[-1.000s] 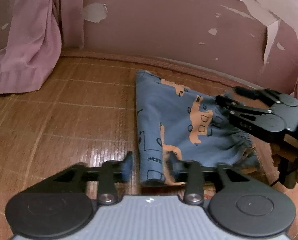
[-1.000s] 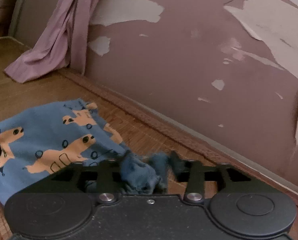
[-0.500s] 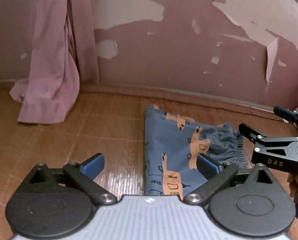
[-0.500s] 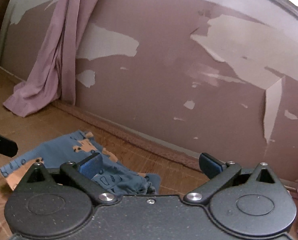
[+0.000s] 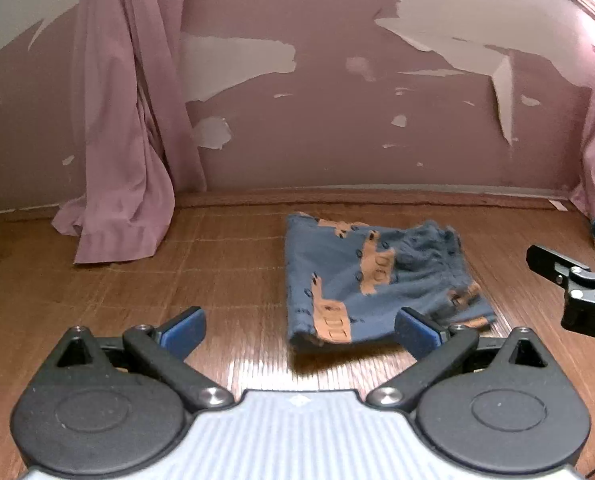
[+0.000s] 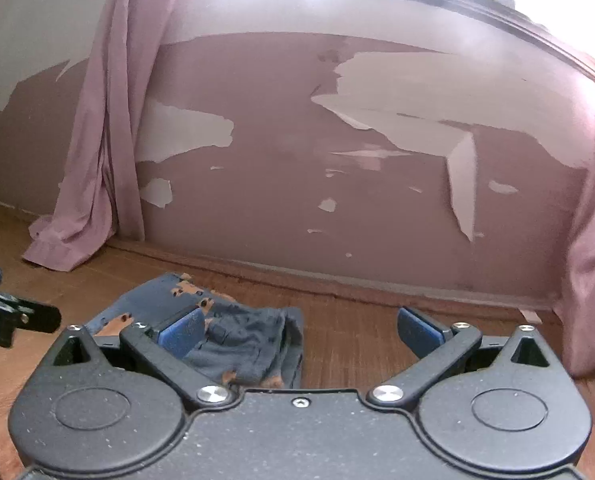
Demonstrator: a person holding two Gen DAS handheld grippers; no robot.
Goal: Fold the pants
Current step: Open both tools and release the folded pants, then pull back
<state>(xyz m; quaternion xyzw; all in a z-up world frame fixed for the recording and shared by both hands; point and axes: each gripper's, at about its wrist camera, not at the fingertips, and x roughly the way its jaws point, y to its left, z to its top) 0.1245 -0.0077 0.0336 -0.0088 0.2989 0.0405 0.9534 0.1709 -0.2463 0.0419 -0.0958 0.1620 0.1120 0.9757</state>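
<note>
Left wrist: folded pants (image 5: 373,280) ahead of both tongs (image 5: 297,330) (image 6: 297,330) — spread, empty.

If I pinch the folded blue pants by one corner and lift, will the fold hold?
Probably not: the pants look like thin, soft knit, with layers rumpled at the waistband, so they would likely droop and unfold. They seem light; pushed across the wooden floor, they may bunch rather than slide.

Small blue pants (image 5: 361,280) w/ orange vehicle print, folded into a compact, roughly square bundle, lying flat on the wood floor (image 5: 97,300) near the wall. Gathered waistband at the right edge, rumpled; left edge straight; near corner lifts slightly.
</note>
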